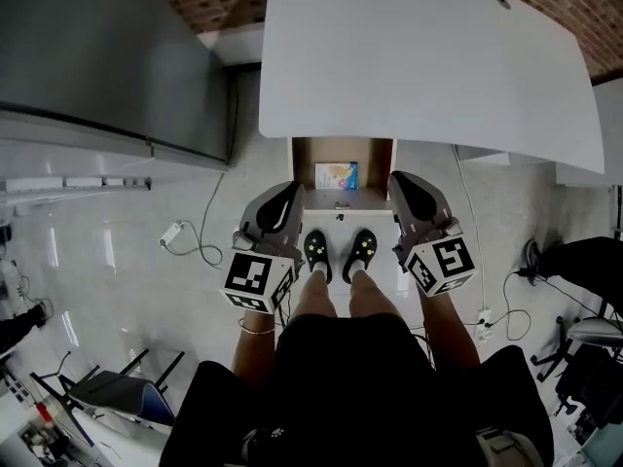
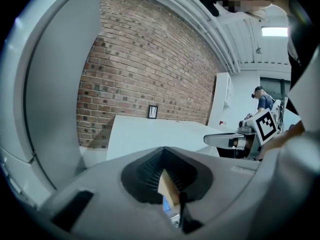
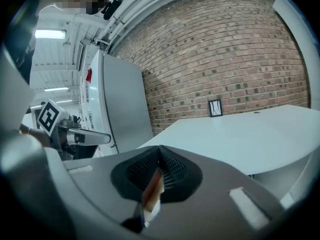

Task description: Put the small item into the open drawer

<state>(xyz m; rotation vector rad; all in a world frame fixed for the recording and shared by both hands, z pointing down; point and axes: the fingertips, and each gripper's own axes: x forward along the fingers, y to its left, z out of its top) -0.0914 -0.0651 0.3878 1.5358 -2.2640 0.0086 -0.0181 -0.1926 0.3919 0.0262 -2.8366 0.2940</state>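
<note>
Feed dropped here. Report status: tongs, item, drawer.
Left tongs shut, empty. Right tongs shut, empty. Item lying in open drawer under table. Nothing over the drawer.

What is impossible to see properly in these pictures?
- Head view: the back of the drawer is hidden under the desk.
- Head view: the small item inside is too small to identify.
- Gripper views: the left gripper and right gripper block nearly all of the drawer.
</note>
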